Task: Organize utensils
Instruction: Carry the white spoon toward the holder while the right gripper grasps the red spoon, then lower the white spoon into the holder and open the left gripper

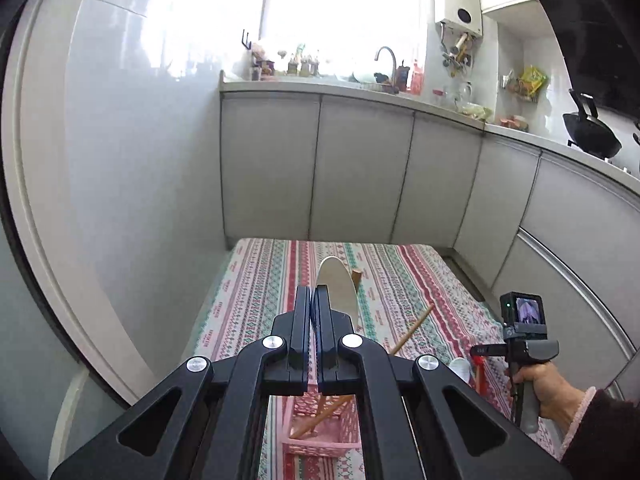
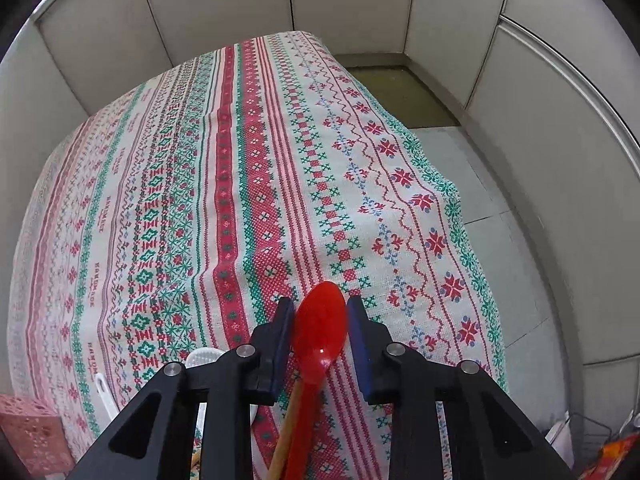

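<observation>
Two grips: our left gripper [image 1: 314,294] fingers pinch the pale wooden spatula [image 1: 337,285]; right gripper [image 2: 319,312] fingers wide around the red plastic spoon [image 2: 320,326], which could slip sideways on closing.

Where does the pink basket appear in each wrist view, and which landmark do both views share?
Left wrist view: the pink basket sits at the bottom centre, seen through the frame below the left tongs.
Right wrist view: the pink basket is at the bottom left edge, partly cut off.
Shared landmark: the patterned tablecloth it stands on.
</observation>
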The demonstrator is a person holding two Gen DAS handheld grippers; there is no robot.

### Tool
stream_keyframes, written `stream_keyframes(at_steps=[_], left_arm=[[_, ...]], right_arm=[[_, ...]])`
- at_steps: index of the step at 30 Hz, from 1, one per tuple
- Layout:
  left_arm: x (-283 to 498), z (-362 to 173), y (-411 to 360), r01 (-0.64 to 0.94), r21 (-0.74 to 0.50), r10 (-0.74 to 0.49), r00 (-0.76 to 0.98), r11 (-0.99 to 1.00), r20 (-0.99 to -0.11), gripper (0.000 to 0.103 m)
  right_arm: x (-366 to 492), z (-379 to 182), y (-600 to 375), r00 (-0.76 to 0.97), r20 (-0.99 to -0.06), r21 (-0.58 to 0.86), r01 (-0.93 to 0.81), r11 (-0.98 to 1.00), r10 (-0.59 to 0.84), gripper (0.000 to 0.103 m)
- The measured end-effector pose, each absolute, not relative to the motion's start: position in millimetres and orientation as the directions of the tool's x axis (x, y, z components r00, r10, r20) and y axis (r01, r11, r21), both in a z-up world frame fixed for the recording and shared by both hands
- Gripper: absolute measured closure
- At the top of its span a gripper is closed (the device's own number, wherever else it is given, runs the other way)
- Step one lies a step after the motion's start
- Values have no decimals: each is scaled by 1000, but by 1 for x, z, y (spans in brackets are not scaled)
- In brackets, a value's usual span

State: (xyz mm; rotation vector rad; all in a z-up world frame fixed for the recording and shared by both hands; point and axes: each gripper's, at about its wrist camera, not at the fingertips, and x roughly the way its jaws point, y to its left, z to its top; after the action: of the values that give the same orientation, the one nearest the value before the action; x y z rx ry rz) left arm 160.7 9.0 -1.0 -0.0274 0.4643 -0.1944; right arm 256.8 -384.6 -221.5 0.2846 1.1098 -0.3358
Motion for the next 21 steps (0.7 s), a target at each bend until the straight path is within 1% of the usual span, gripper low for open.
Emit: stream_keyframes(at_steps=[4,10,13,18,21], left_arm=[[165,-3,12,127,-24,-127,921,992,-368,102],[183,-24,9,105,20,-95,957,994,-272,102],[193,-47,-3,113,90,-86,962,989,-259,102],[195,-78,-23,143,167,-93,957,976,-276,102],[192,-90,-29,160,175,-107,954,971,-280,102]], right_arm=[[242,-198,-380,477,-871,101,404,909,-116,76],[211,-134,-356,646,-762,240,356,903,-52,76],[196,-109,-340,707,-707,292,310,905,-14,76],[181,-84,-314,760,-649,323,237,916,32,75],[171,-72,-305,782,-622,320,204,925,43,75]])
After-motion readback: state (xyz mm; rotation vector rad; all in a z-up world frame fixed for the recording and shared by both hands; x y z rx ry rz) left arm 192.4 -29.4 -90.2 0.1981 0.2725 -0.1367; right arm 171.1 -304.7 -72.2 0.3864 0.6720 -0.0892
